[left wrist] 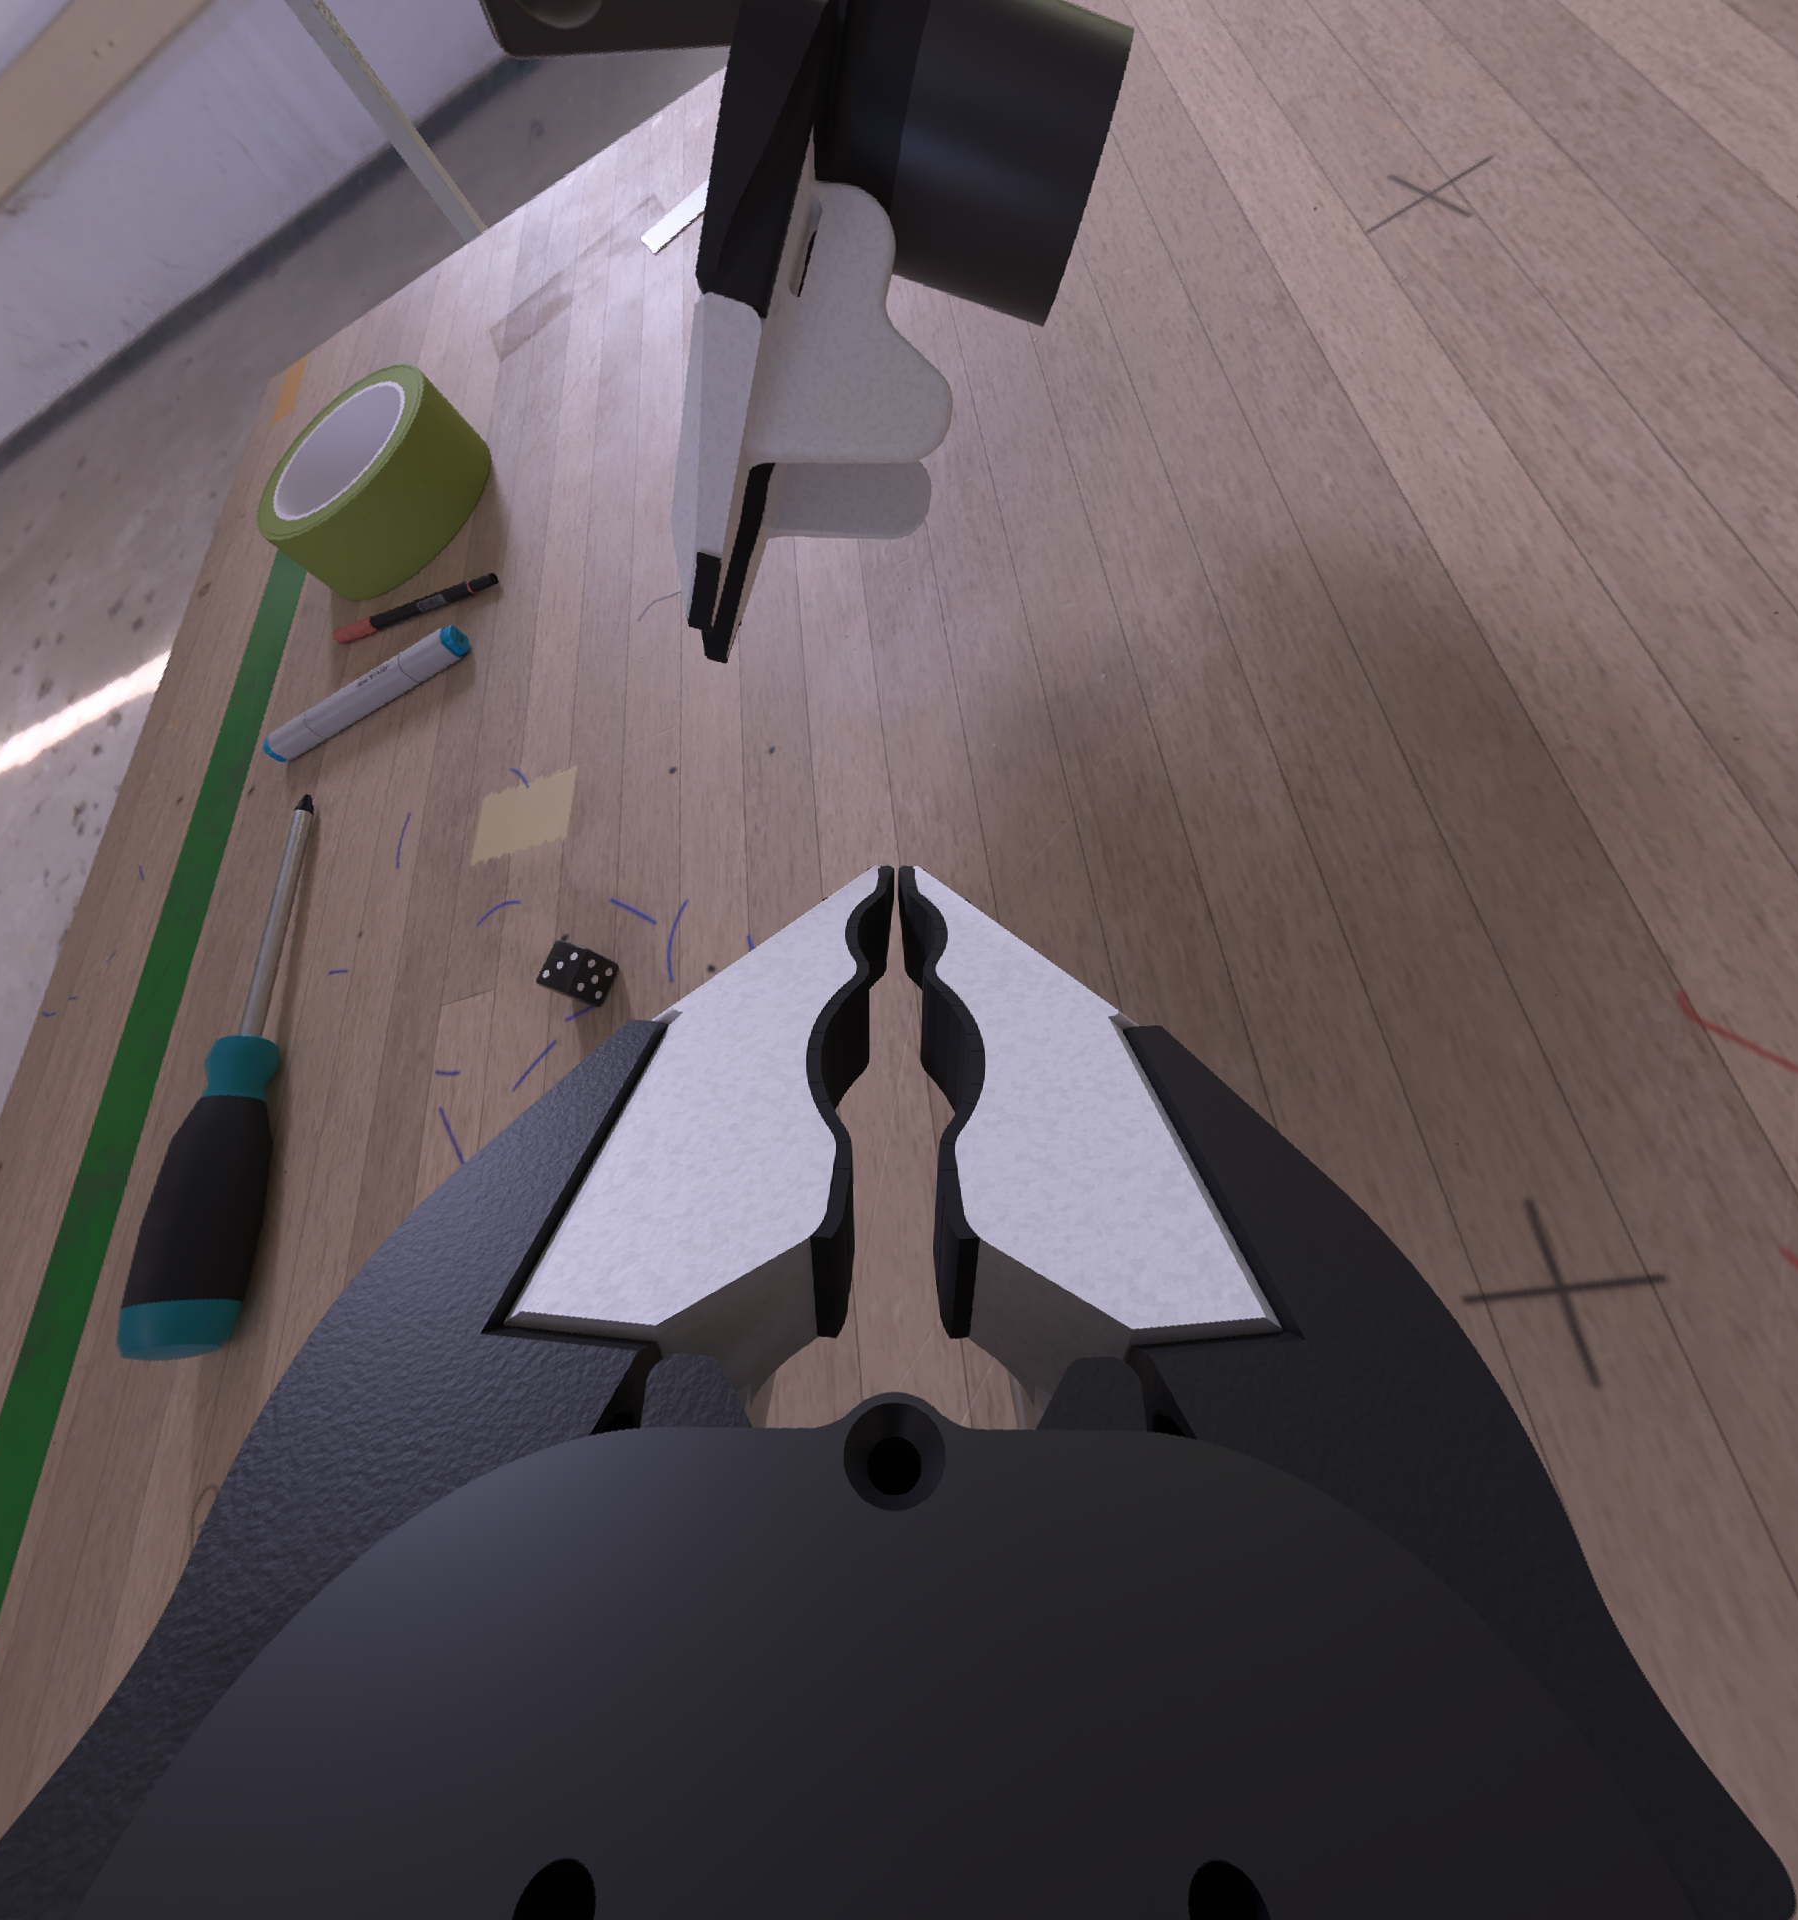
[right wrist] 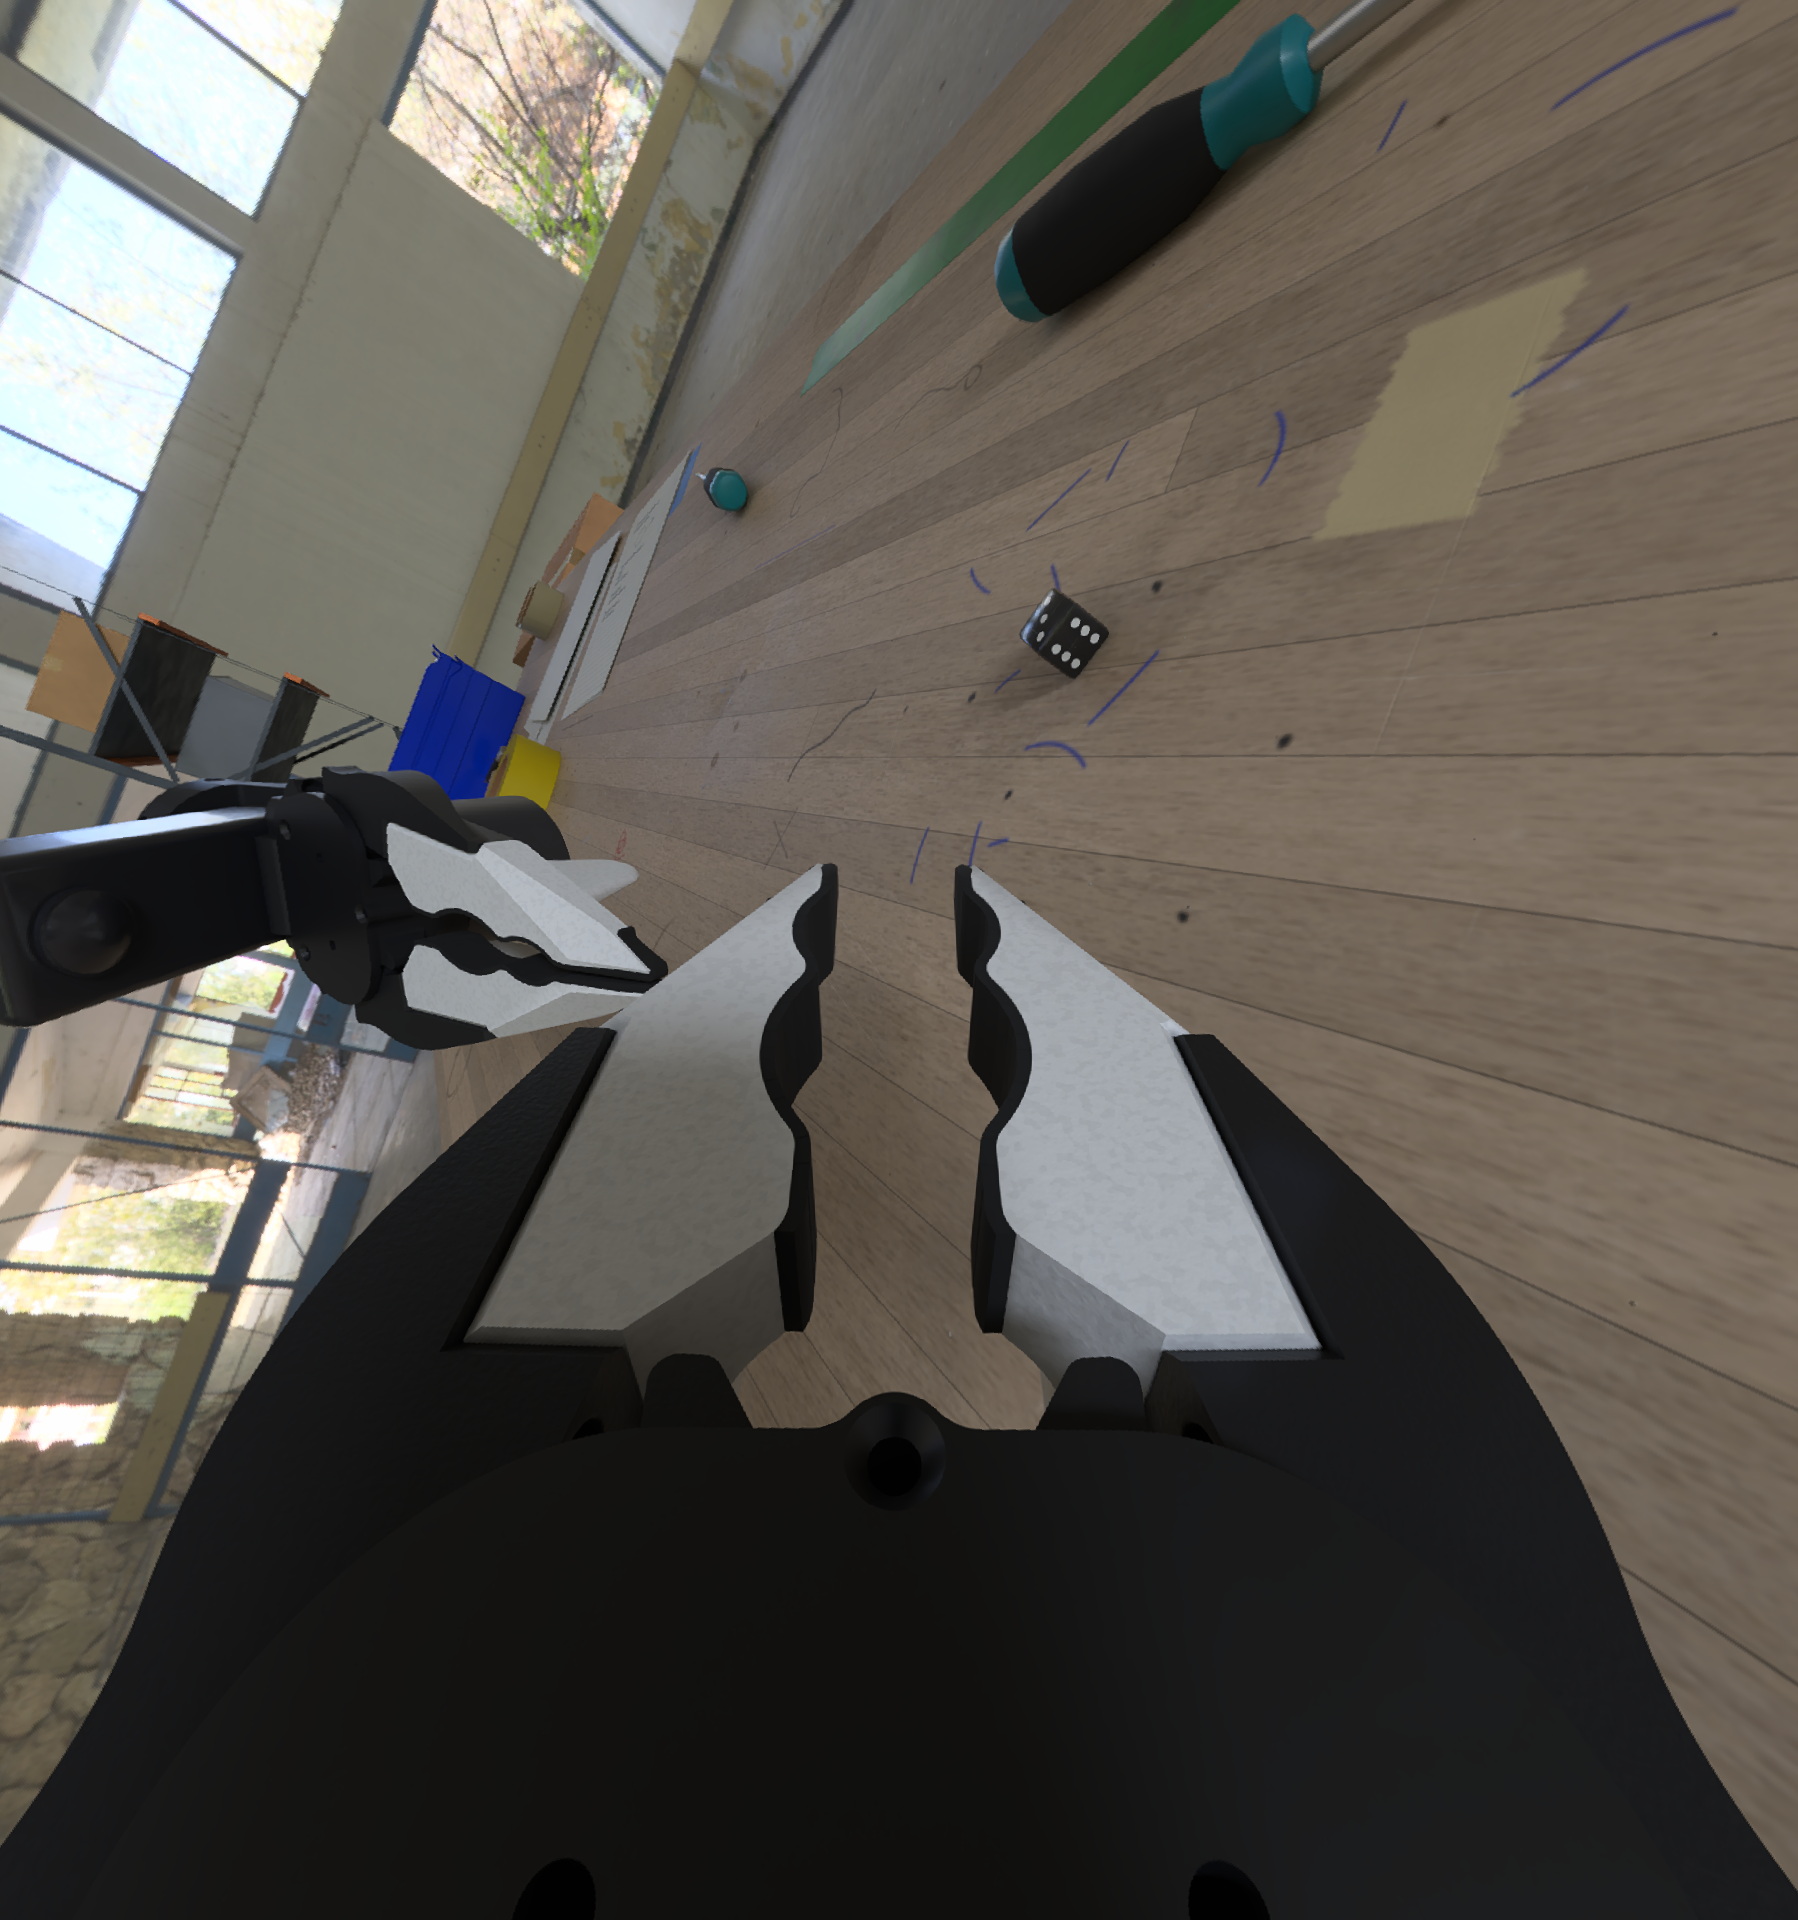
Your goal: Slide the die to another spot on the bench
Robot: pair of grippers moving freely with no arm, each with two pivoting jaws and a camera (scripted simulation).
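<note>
A small black die (left wrist: 577,972) with white pips lies free on the wooden bench (left wrist: 1238,727), inside a ring of blue pen strokes. My left gripper (left wrist: 895,875) is shut and empty, hovering to the right of the die. My right gripper (right wrist: 893,878) is open with a narrow gap and empty; the die (right wrist: 1064,634) lies ahead of it and slightly right. In the left wrist view the right gripper (left wrist: 716,636) hangs above the bench beyond the die. In the right wrist view the left gripper (right wrist: 654,971) shows at the left, shut.
Along the bench's left edge lie a green tape roll (left wrist: 375,480), a black and red pen (left wrist: 417,608), a white marker (left wrist: 367,694) and a teal-and-black screwdriver (left wrist: 211,1174) beside a green strip (left wrist: 147,1039). Blue bins (right wrist: 459,717) and papers (right wrist: 614,592) stand at the far end.
</note>
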